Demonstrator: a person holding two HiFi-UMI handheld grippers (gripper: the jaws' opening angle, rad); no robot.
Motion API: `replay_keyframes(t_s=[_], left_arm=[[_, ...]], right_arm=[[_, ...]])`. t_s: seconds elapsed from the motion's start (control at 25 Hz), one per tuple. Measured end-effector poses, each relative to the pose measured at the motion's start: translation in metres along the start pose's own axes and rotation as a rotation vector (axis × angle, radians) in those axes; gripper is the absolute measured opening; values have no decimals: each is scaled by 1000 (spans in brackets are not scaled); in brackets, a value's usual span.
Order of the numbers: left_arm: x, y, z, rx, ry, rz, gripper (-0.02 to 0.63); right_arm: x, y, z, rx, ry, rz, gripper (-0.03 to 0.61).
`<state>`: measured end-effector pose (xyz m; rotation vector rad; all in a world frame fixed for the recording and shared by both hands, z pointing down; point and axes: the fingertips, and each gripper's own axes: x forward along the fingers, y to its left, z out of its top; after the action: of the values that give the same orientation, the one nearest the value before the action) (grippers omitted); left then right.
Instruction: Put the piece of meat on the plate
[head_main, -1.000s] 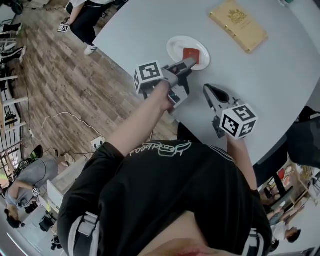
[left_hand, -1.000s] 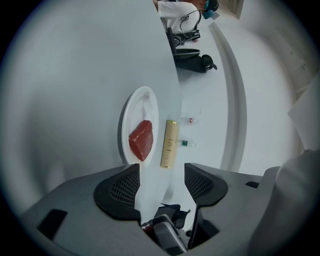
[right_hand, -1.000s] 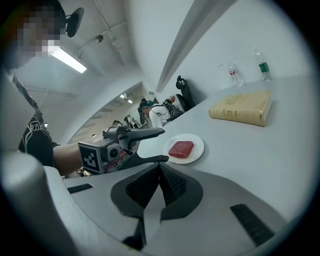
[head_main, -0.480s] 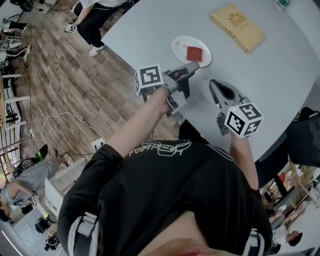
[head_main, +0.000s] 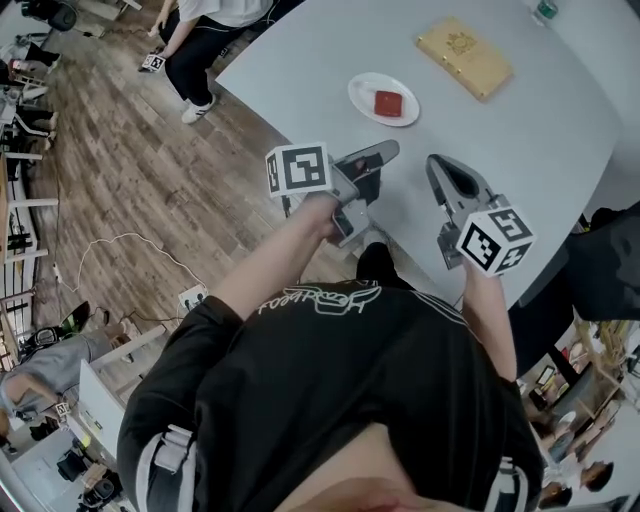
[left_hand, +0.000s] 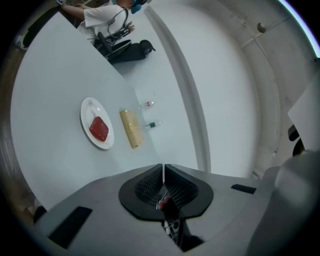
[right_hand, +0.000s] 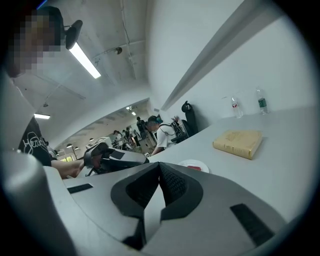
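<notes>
The red piece of meat (head_main: 388, 103) lies on the small white plate (head_main: 368, 92) on the grey table; the left gripper view shows the meat (left_hand: 99, 128) and plate (left_hand: 88, 111) too. My left gripper (head_main: 388, 150) hangs above the table's near edge, well short of the plate. Its jaws have just been closing, and now its tips (left_hand: 163, 167) meet with nothing between them. My right gripper (head_main: 438, 166) is held beside it to the right, and its jaws (right_hand: 160, 167) are shut and empty. In the right gripper view the plate (right_hand: 186, 163) lies ahead.
A tan book (head_main: 464, 57) lies beyond the plate, and two small bottles (left_hand: 148, 104) stand further back. The table (head_main: 520, 130) ends just under my grippers, with wooden floor (head_main: 130, 170) to the left. A person (head_main: 205, 30) stands at the far left corner.
Both grippers have drawn back from the plate toward me and risen. The left gripper, which was at the meat, has left it on the plate and closed.
</notes>
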<state>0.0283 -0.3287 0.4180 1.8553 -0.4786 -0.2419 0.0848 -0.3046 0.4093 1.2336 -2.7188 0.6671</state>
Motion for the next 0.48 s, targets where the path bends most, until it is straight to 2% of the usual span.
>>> replay_keyframes(t_s=[0.28,0.48], left_arm=[[-44,-60,-35,217,37,-70,9],[-80,-90,-61,421,47,-61,9]], right_arm=[[-36,58,19,-31,-65,23,6],[-59,106,24,-77,-106,54,6]])
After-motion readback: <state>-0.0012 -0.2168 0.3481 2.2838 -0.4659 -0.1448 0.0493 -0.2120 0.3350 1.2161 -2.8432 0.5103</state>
